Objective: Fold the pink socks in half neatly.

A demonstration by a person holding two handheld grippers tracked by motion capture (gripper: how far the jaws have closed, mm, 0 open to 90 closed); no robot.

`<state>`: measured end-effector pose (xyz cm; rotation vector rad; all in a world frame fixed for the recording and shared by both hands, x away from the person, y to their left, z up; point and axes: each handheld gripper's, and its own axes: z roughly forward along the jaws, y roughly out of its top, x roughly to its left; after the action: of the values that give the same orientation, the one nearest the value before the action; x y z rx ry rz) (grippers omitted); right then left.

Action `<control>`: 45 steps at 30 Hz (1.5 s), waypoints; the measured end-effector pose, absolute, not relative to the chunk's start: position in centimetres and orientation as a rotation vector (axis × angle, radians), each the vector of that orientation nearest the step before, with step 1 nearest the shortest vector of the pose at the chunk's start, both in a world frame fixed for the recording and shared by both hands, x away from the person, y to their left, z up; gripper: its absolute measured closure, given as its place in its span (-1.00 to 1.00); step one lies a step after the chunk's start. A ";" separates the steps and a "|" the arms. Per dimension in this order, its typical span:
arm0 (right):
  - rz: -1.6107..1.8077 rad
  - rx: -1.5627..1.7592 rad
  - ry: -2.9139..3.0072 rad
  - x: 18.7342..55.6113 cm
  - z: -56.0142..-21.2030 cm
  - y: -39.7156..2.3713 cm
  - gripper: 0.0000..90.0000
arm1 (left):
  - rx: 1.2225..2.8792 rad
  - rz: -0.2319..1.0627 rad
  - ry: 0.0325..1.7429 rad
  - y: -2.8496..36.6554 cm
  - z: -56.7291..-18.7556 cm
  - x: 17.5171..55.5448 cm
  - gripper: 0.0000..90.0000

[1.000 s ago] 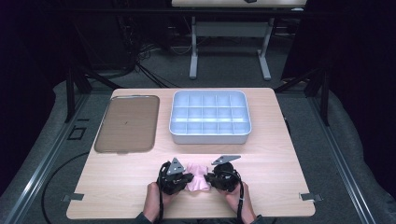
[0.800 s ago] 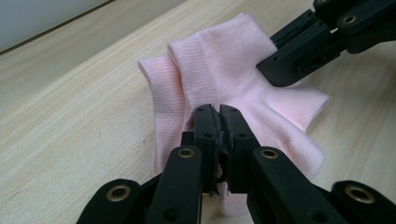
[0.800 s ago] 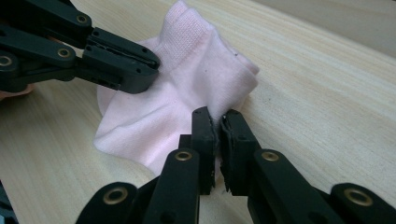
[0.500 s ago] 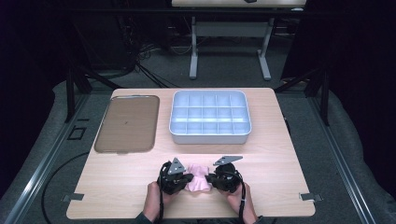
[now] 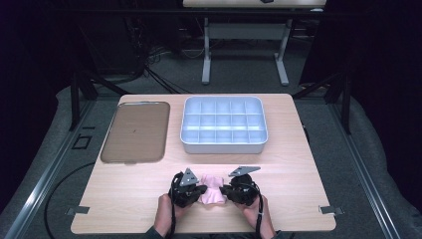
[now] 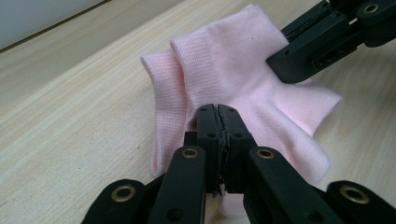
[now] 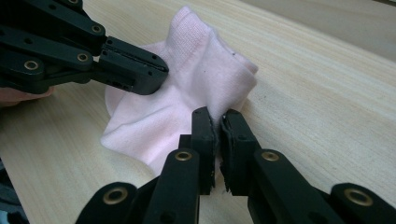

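- In the high view the person's hands and the black bodies of both tongs cover the two ends of the pink sock (image 5: pixel 213 191), so its middle alone shows between them
- In the left gripper view the near edge of the sock (image 6: pixel 233 79) runs under the jaws and is cut off by them; the fabric pinched there is hard to tell from the fold behind it
- In the right gripper view the sock's (image 7: pixel 187 93) near corner disappears between the jaws, and the person's hand is a sliver at the left edge
- The left tongs (image 6: pixel 218 112) are closed almost flat on a thin pinch of the sock – the jaws meet with cloth between them
- The right tongs (image 7: pixel 216 119) are likewise clamped on the sock's edge, with a narrow slit left where the fabric sits
- The sock is pale pink, fine-ribbed knit, short, bunched into soft folds with its cuff standing up a little – one small dark speck shows on the cuff
- It lies on the light wooden counter (image 5: pixel 298 189), near the person's edge, between the two tongs
- Farther back stand a white compartment tray (image 5: pixel 224 124) and, to its left, a brown flat tray (image 5: pixel 135 132), both well apart from the sock
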<state>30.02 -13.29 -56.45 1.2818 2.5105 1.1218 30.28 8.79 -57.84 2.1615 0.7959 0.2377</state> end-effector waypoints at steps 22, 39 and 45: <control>1.206 1.269 2.500 29.6 -54.7 -13.8 0.89 | 2.128 0.197 0.796 7.8 -58.2 30.6 0.98; 1.255 1.272 2.495 30.1 -54.6 -13.7 0.89 | 2.073 0.124 0.802 8.3 -58.0 30.9 0.87; 1.226 1.296 2.524 29.9 -54.2 -14.9 0.89 | 2.045 0.150 0.804 9.3 -57.0 30.3 0.84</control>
<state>29.94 -14.94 -54.21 1.2965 2.5239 1.2260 30.30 9.28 -57.00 2.0449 0.8044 0.1500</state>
